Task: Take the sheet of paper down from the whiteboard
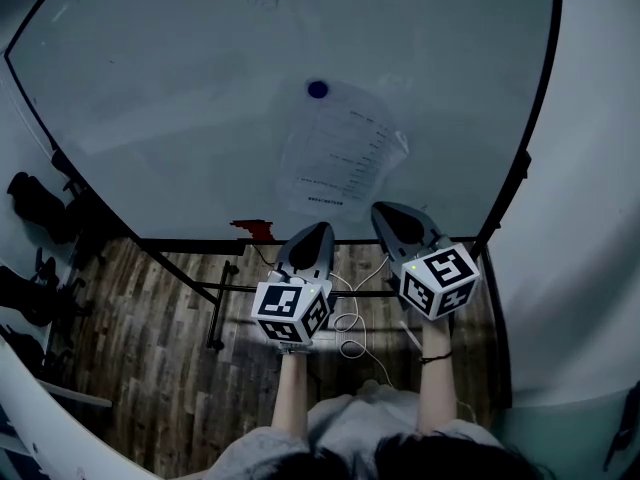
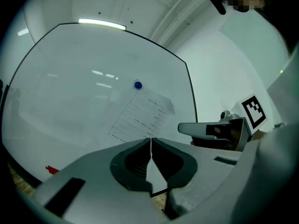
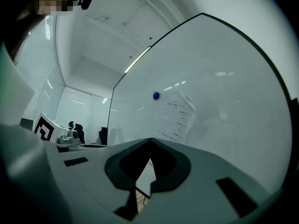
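The grey left gripper [image 1: 320, 228], jaws closed tight on nothing, faces the large white whiteboard [image 1: 170, 98], where the white printed sheet of paper [image 1: 340, 158] hangs at its one o'clock under a round blue magnet [image 1: 318, 89], eleven o'clock of the equally closed, empty grey right gripper [image 1: 382, 209].

You see one whiteboard [image 1: 200, 118], one sheet of paper [image 1: 340, 158] and one blue magnet [image 1: 318, 89] at the sheet's 12 o'clock. You hold two grippers: one left gripper [image 1: 322, 226] and one right gripper [image 1: 386, 209], each with one marker cube [image 1: 292, 313].
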A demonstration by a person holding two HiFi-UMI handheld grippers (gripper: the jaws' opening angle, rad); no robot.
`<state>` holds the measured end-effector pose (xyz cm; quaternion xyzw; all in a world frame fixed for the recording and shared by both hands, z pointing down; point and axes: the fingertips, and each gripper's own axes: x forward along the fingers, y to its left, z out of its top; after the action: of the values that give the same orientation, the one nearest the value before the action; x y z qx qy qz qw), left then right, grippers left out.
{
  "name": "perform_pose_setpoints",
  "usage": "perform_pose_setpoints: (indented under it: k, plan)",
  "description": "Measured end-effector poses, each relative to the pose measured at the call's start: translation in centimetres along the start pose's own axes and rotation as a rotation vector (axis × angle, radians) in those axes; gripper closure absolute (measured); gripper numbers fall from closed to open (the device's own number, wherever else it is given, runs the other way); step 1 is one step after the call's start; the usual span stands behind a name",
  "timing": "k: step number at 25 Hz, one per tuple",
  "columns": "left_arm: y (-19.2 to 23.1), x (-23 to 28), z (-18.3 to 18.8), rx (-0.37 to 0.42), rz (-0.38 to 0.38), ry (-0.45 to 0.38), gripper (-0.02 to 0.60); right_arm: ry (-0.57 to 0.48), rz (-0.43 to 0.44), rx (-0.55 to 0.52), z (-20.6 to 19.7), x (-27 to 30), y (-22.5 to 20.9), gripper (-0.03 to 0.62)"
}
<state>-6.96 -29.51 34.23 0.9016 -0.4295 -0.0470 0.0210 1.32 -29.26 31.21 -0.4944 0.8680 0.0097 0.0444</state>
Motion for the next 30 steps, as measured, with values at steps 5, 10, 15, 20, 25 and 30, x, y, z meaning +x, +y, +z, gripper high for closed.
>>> perform_pose_setpoints:
  k: [5,10,15,20,25,30]
  plan:
    - [0.4,1.5,0.5,0.017,0.002,-0.002,0.577,-0.007,-0.027,0.028,-0.1,0.4,-1.7,0.594]
    - [0.8,3.2,2.8,0.065,-0.011,-0.036,0.577,-0.017,-0.072,0.054,-0.1,1.0,-3.3,0.592]
    - [2.0,4.5,5.8,0.140,0.007,-0.076,0.577,-0.025,-0.135,0.083,0.2,1.5,-4.8,0.536]
    - [3.2,5.7,8.9,0.211,0.033,-0.133,0.575,-0.050,-0.173,0.106,0.6,2.0,-6.2,0.508]
    - [3.6,7.1,11.8,0.292,0.049,-0.165,0.563,-0.067,-0.193,0.128,0.8,2.6,-7.0,0.487]
    - [3.8,8.5,14.1,0.387,0.056,-0.180,0.537,-0.086,-0.197,0.138,1.2,3.2,-7.4,0.473]
